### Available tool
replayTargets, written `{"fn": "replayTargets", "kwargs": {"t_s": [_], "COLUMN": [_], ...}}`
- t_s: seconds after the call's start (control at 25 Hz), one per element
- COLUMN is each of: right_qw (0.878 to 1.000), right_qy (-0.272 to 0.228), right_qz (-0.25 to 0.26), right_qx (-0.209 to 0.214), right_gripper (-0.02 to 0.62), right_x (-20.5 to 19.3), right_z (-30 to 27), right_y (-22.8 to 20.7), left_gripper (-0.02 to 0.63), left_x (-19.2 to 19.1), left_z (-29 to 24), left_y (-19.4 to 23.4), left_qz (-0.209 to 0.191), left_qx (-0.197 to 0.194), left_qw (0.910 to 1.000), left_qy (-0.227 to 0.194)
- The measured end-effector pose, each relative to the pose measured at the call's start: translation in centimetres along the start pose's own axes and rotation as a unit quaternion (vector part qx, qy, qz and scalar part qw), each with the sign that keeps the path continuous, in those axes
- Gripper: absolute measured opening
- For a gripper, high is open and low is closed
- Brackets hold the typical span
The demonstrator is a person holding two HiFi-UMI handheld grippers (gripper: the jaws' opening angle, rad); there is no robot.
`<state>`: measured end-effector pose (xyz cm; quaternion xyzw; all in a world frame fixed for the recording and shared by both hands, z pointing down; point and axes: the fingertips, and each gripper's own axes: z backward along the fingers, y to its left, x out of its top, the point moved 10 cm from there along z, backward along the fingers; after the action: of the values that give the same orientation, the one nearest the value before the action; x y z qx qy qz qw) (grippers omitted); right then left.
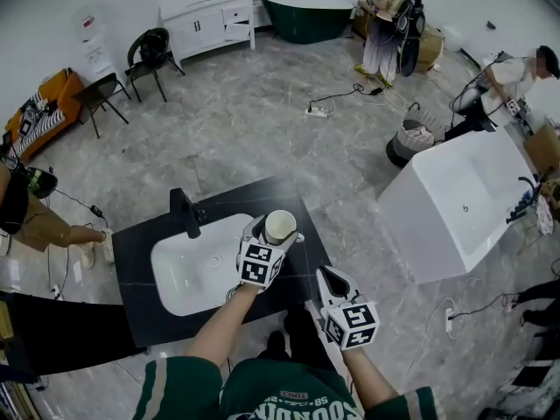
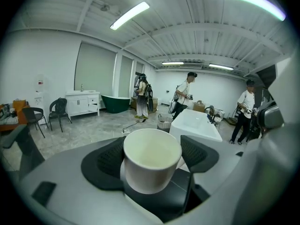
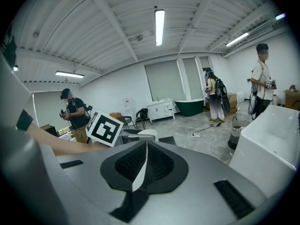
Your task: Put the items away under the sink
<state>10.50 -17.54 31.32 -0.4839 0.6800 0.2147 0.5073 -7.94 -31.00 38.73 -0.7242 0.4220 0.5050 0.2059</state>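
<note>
A white cup (image 1: 280, 227) (image 2: 151, 159) stands upright between the jaws of my left gripper (image 1: 276, 232) (image 2: 152, 156), which is shut on it above the right end of the black counter (image 1: 297, 201), just right of the white basin (image 1: 188, 269). The cup's mouth faces up and it looks empty. My right gripper (image 1: 329, 278) (image 3: 140, 165) hangs lower right of the counter's corner, its jaws pressed together with nothing between them. The left gripper's marker cube (image 3: 104, 127) and the cup's rim (image 3: 145, 133) show in the right gripper view. The cupboard under the sink is hidden.
A black tap (image 1: 185, 212) stands at the basin's back edge. A white freestanding bathtub (image 1: 468, 198) sits to the right, a bin (image 1: 409, 141) beyond it. Several people stand around the room. Chairs (image 1: 150, 58), a white vanity (image 1: 210, 16) and a green tub (image 1: 308, 12) line the far wall.
</note>
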Motion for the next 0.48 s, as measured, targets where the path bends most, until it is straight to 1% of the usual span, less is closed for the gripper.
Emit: {"fn": "replayTargets", "kwargs": {"t_s": [0.28, 0.48], "right_qw": [1.0, 0.999], "right_qy": [-0.015, -0.017], "right_qz": [-0.002, -0.005], "right_qx": [-0.022, -0.037], "right_gripper": [0.043, 0.043], "right_x": [-1.5, -3.3], "right_z": [4.8, 8.6], "right_y": [3.3, 4.1], "left_gripper": [0.391, 0.391], "left_x": [-0.8, -1.5], "left_z": [4.7, 6.9], "left_y": [-4.1, -7.8], "left_qz": [-0.017, -0.023], "left_qx": [-0.036, -0.057], "left_qw": [0.9992, 0.998], "left_qy": [-0.005, -0.011]}}
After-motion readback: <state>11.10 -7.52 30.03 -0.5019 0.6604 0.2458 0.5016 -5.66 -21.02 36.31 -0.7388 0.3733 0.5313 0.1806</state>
